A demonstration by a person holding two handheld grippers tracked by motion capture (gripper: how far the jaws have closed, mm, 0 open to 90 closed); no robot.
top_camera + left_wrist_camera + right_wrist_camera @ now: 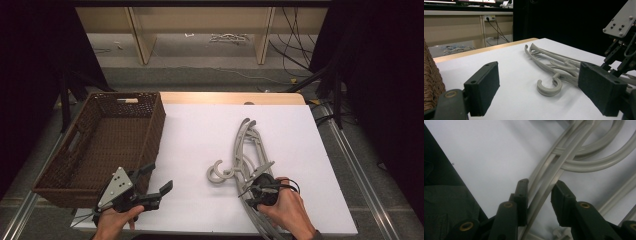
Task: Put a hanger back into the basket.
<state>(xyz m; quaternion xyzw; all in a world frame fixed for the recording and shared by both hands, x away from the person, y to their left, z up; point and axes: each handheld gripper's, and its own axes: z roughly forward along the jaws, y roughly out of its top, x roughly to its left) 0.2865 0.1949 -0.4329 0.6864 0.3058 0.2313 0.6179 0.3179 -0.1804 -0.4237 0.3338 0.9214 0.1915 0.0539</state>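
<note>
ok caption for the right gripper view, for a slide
Right gripper straddling an arm of a grey plastic hanger above the white table.

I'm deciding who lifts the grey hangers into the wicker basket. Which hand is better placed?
Right: the right gripper already has a hanger arm between its jaws. The left gripper hangs open beside the basket.

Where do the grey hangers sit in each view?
High view: grey hangers right of centre on the white table, near end under the right tongs.
Left gripper view: centre-right, hook toward the camera, between the open left tongs.
Right gripper view: a hanger arm runs diagonally between the two jaws.
Shared landmark: the white table top, seen in all three views.
</note>
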